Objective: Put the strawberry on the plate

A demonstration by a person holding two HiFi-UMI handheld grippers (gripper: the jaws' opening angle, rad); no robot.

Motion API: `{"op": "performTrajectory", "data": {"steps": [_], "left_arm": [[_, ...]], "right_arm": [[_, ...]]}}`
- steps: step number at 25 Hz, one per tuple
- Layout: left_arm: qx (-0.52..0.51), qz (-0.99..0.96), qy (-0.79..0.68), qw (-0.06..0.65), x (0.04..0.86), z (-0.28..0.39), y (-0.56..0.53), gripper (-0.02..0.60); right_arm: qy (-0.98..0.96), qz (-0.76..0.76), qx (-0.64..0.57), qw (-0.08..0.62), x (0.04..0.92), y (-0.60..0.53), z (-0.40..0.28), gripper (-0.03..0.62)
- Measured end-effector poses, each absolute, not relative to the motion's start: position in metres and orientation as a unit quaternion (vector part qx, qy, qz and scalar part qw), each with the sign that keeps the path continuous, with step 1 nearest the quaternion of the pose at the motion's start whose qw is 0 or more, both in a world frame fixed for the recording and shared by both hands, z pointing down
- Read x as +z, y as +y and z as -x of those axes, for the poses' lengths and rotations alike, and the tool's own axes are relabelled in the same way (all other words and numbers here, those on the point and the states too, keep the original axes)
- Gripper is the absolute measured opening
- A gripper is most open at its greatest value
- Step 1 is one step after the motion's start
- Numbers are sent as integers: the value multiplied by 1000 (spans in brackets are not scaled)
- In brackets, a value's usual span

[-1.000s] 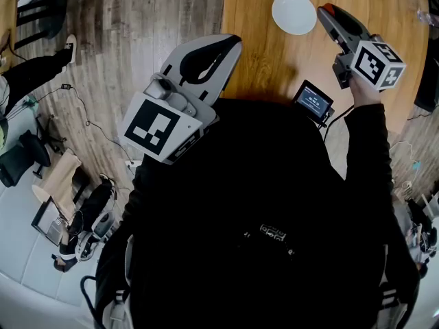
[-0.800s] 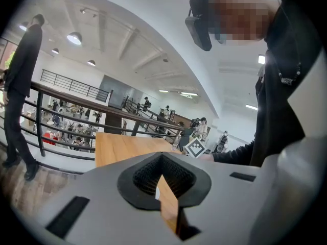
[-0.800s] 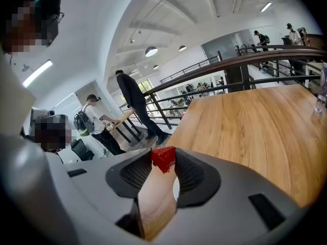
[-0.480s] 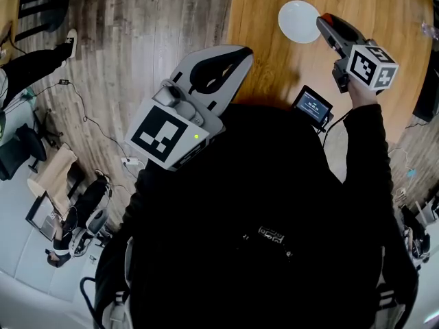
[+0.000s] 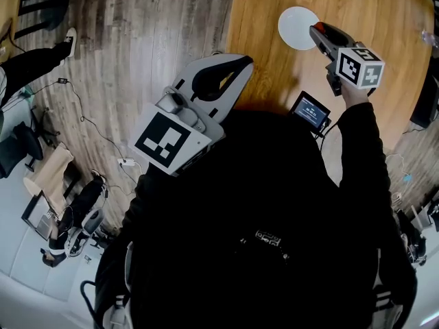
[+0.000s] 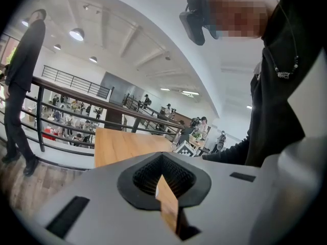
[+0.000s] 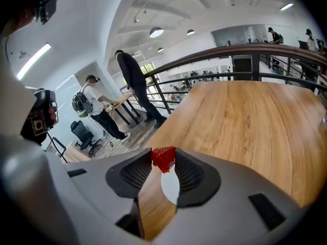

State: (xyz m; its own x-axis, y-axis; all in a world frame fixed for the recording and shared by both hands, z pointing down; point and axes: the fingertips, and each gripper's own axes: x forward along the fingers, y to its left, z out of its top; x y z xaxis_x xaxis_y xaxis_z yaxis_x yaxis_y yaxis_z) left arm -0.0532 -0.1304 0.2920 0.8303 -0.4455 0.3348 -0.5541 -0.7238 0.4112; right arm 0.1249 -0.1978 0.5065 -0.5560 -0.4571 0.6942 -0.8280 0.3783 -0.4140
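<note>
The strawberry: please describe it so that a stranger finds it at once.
Find the wooden table, then the white plate on it. Beside the plate, the right hand-held gripper pinches the strawberry at its tips: small and red against grey jaws and white plate.

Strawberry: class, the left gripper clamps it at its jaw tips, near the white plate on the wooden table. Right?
No: the right gripper clamps the strawberry at its jaw tips, near the white plate on the wooden table; the right gripper view shows it.
</note>
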Motion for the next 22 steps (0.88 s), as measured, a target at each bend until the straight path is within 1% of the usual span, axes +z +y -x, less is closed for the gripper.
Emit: {"op": "performTrajectory", "data": {"steps": [4, 6, 9, 13, 18, 22], "left_arm": [[157, -930, -241, 228, 301, 43, -118, -2], [166, -934, -222, 225, 301, 35, -109, -2], [154, -938, -202, 236, 293, 31, -100, -2], [111, -937, -199, 263, 281, 22, -91, -2], [106, -943, -185, 256, 281, 14, -86, -2], [87, -950, -180, 241, 275, 17, -89, -2]], "right_arm": [[-793, -390, 375, 279, 524, -195, -126, 152], [-790, -386, 370, 299, 532, -194, -128, 152], [-784, -381, 371, 320, 540, -191, -126, 152], [-774, -373, 381, 342, 559, -190, -123, 152], [-765, -359, 378, 378, 583, -188, -115, 152], [-762, -360, 386, 376, 589, -197, -110, 152]]}}
